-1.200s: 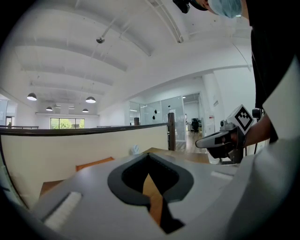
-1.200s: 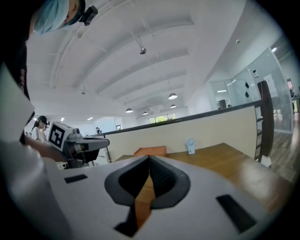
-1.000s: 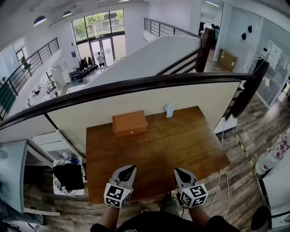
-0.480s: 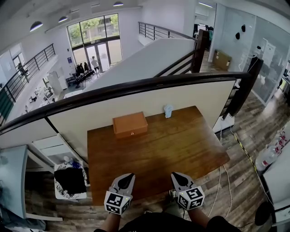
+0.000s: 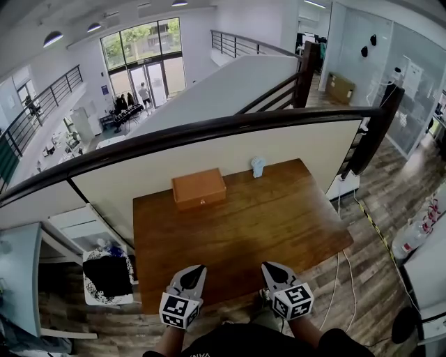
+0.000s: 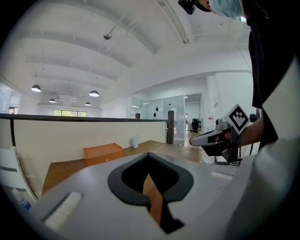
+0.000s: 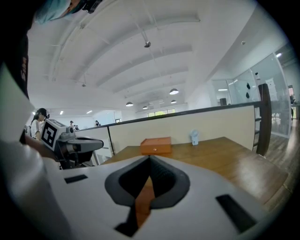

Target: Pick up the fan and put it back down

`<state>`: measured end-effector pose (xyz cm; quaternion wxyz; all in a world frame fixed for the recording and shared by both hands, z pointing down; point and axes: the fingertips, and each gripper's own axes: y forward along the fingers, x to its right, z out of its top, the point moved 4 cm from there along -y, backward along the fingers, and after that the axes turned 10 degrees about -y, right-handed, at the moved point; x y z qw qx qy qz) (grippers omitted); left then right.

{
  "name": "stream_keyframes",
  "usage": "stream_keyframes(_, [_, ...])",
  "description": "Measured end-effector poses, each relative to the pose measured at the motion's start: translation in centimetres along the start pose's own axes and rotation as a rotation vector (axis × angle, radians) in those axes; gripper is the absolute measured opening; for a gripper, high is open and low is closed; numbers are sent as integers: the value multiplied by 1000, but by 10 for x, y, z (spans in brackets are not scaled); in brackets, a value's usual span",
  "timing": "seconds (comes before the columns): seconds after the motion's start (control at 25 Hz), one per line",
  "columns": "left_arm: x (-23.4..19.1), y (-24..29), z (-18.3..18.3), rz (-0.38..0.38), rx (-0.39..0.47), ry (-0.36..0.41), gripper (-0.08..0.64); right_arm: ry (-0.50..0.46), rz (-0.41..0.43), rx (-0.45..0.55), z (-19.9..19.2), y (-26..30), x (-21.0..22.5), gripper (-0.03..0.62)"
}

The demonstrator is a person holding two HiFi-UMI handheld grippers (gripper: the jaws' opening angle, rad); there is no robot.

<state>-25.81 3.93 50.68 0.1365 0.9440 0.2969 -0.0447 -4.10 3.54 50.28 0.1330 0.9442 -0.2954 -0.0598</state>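
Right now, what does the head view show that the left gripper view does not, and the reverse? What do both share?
Head view only: the black-filled bin beside the wooden table, and the plank floor. Left gripper view only: the camera on the person's head, and the left gripper with its shut jaws seen from behind. Both: the table, orange box, small white fan, right gripper.
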Motion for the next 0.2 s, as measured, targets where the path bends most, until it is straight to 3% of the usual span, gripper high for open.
stream_keyframes(0.2, [-2,4,-2,8,-4,4,11,-1,10,-3,-1,3,5,11])
